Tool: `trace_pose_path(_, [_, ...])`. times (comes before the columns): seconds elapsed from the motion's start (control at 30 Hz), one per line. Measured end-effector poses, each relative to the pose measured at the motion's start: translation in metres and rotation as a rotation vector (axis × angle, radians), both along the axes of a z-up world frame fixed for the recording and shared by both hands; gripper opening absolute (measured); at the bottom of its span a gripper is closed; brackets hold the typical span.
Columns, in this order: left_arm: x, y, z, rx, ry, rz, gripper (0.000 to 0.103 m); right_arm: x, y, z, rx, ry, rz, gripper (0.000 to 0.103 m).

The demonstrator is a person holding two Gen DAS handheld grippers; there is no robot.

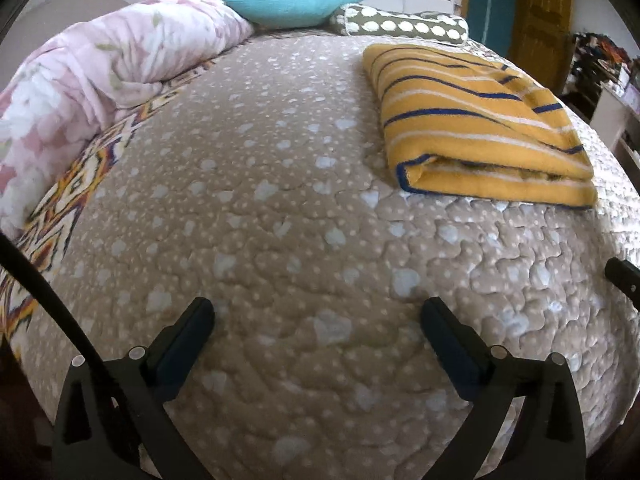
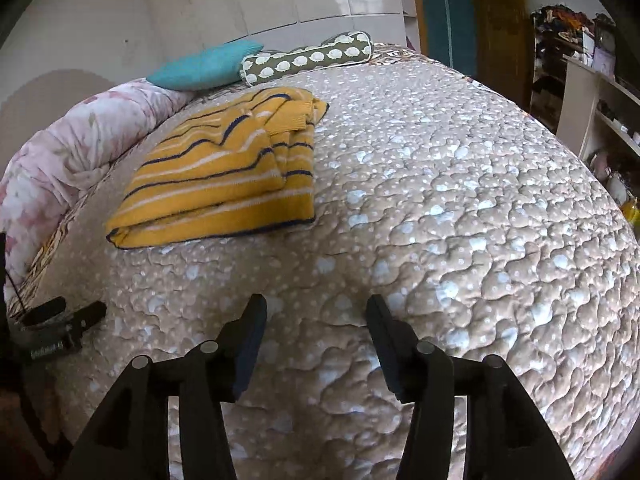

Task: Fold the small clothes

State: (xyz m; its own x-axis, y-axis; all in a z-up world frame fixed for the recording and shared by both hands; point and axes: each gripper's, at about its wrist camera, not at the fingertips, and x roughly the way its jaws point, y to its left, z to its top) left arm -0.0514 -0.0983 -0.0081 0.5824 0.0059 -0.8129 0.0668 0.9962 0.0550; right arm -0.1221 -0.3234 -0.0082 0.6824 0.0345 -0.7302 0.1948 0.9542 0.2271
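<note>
A yellow sweater with navy and white stripes [image 1: 476,120] lies folded flat on the beige quilted bedspread [image 1: 280,220], far right in the left wrist view. It also shows in the right wrist view [image 2: 224,172], far left on the bedspread [image 2: 440,200]. My left gripper [image 1: 318,312] is open and empty, low over the quilt, well short of the sweater. My right gripper [image 2: 316,308] is open and empty over the quilt, to the right of the sweater. The left gripper's fingers [image 2: 68,312] show at the left edge of the right wrist view.
A rolled pink floral duvet [image 1: 100,80] lies along the bed's left side. A teal pillow [image 1: 288,4] and a spotted green bolster [image 1: 404,26] sit at the head. Cluttered white shelves [image 2: 592,100] stand past the bed's right edge.
</note>
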Motion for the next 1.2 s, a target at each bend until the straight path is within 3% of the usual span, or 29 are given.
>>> trace_pose_path(0.1, [0.002,0.006,-0.001,-0.036,0.021,0.01,0.103,-0.003,0.002,-0.003,-0.01,-0.022,-0.007,0.058])
trace_pose_path(0.33, [0.002,0.007,-0.001,-0.053,0.036,0.001,0.103,-0.001,0.023,-0.007,-0.12,-0.035,-0.012,0.074])
trace_pose_path(1.2, [-0.004,0.007,0.001,-0.063,0.049,0.036,0.103,-0.002,0.03,-0.01,-0.174,-0.053,-0.062,0.076])
